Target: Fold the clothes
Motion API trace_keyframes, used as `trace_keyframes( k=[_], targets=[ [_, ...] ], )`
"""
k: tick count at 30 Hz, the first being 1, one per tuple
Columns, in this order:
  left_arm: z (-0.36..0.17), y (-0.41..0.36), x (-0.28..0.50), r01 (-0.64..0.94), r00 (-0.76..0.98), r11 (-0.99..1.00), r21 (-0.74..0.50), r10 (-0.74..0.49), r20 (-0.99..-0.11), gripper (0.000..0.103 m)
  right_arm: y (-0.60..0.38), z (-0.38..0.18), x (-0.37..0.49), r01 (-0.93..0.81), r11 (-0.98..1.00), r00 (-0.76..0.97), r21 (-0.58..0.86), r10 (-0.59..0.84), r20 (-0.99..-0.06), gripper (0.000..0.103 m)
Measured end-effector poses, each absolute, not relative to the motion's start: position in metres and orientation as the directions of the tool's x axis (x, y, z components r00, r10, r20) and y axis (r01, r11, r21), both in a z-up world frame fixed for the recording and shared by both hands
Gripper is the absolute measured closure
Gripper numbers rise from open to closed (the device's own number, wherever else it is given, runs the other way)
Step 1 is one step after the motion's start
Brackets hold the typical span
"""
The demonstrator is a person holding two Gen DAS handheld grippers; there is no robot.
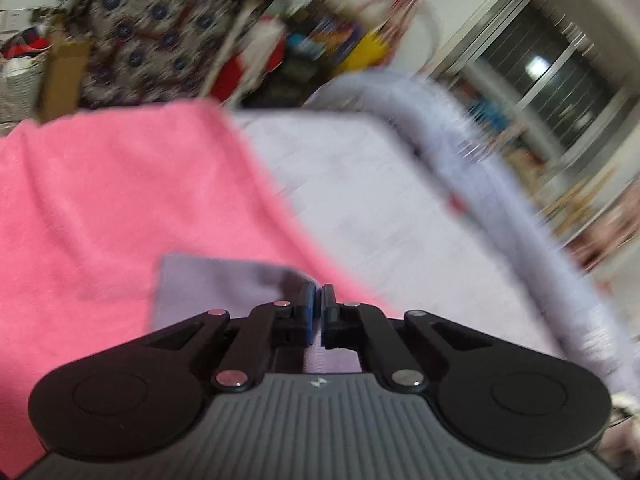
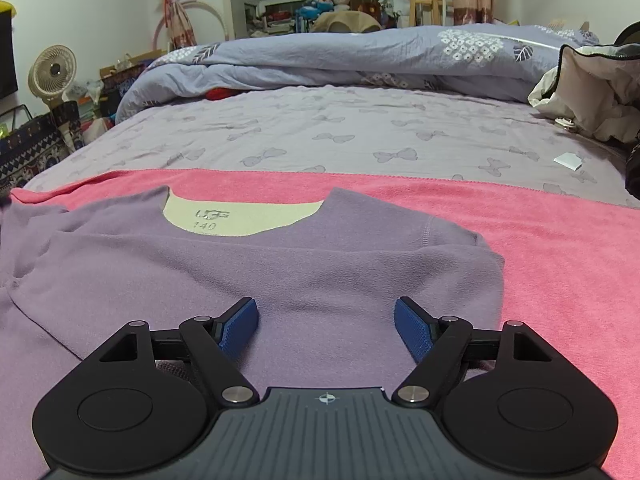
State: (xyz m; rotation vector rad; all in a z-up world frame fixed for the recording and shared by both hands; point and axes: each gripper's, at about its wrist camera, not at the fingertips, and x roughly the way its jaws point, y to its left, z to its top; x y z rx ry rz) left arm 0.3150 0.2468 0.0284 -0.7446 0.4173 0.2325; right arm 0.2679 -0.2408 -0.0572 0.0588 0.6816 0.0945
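Two grippers over a purple top [image 2: 280, 264] on a pink towel [image 2: 540, 232].
Left gripper [image 1: 319, 304] pinches the top's cloth; right gripper [image 2: 326, 320] spread wide above it.

The left gripper [image 1: 319, 304] has its jaws closed on a fold of the purple garment [image 1: 216, 284], a thin strip of cloth pinched between the blue pads [image 1: 309, 312]. The garment lies on a pink towel [image 1: 100, 200] that covers the near part of the bed. Beyond the towel is the pale lilac sheet [image 1: 360, 200], and a bluish quilt [image 1: 460, 152] runs along its far edge. The whole scene sits tilted and smeared with blur. A patterned bag [image 1: 152, 40] stands behind the bed, and a window [image 1: 540, 72] shows at the upper right.
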Motion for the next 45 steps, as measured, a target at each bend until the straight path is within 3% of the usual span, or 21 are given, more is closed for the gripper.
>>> trace_keyframes(
  k=[3, 10, 14, 18, 24, 25, 28, 29, 32, 34, 36, 41, 44, 45],
  targets=[
    [0.052, 0.232, 0.306, -0.204, 0.942, 0.736, -0.645, -0.031, -0.334, 0.103, -0.24, -0.057, 0.268, -0.072, 0.993, 0.772, 0.088, 0.111, -0.626, 0.024],
    [0.048, 0.215, 0.268, -0.134, 0.958, 0.721, -0.679, -0.08, -0.274, 0.103, -0.242, -0.057, 0.268, -0.072, 0.993, 0.772, 0.09, 0.112, -0.626, 0.024],
    [0.036, 0.202, 0.265, -0.171, 0.938, 0.792, -0.586, -0.052, -0.344, 0.103, -0.241, -0.056, 0.269, -0.073, 0.994, 0.771, 0.086, 0.111, -0.628, 0.022],
    [-0.004, 0.224, 0.254, -0.338, 0.898, 0.616, -0.711, -0.015, -0.44, 0.103, -0.239, -0.056, 0.269, -0.076, 0.994, 0.769, 0.073, 0.105, -0.63, 0.02],
    [-0.039, 0.248, 0.209, -0.386, 0.897, 0.471, -0.793, -0.009, -0.442, 0.103, -0.239, -0.057, 0.27, -0.076, 0.995, 0.77, 0.067, 0.102, -0.63, 0.019],
    [-0.036, 0.25, 0.209, -0.387, 0.9, 0.465, -0.796, 0.002, -0.436, 0.095, -0.239, -0.057, 0.27, -0.077, 0.995, 0.77, 0.067, 0.102, -0.63, 0.019],
    [-0.017, 0.252, 0.223, -0.387, 0.903, 0.532, -0.753, 0.052, -0.427, 0.042, -0.239, -0.056, 0.272, -0.077, 0.995, 0.769, 0.067, 0.102, -0.631, 0.019],
    [-0.009, 0.25, 0.231, -0.394, 0.896, 0.581, -0.712, 0.071, -0.438, 0.03, -0.239, -0.056, 0.272, -0.077, 0.995, 0.769, 0.067, 0.102, -0.631, 0.019],
    [0.007, 0.234, 0.263, -0.438, 0.843, 0.741, -0.509, 0.142, -0.519, 0.015, -0.24, -0.057, 0.272, -0.077, 0.995, 0.769, 0.069, 0.104, -0.63, 0.019],
    [0.002, 0.223, 0.284, -0.503, 0.766, 0.786, -0.361, 0.212, -0.606, 0.021, -0.241, -0.056, 0.272, -0.077, 0.995, 0.77, 0.069, 0.103, -0.63, 0.019],
    [-0.007, 0.217, 0.284, -0.505, 0.752, 0.801, -0.321, 0.226, -0.62, 0.025, -0.242, -0.056, 0.272, -0.077, 0.995, 0.771, 0.067, 0.102, -0.629, 0.019],
    [-0.007, 0.229, 0.187, -0.384, 0.883, 0.77, -0.509, 0.146, -0.446, 0.019, -0.224, -0.037, 0.264, -0.067, 0.997, 0.79, -0.038, 0.03, -0.612, 0.025],
    [-0.016, 0.247, 0.131, -0.369, 0.911, 0.752, -0.546, 0.177, -0.372, 0.019, -0.171, 0.014, 0.242, -0.208, 0.977, 0.841, -0.047, 0.154, -0.518, 0.025],
    [-0.022, 0.254, 0.12, -0.383, 0.909, 0.724, -0.574, 0.185, -0.373, 0.019, -0.141, 0.033, 0.235, -0.284, 0.957, 0.844, -0.067, 0.216, -0.491, 0.02]
  ],
)
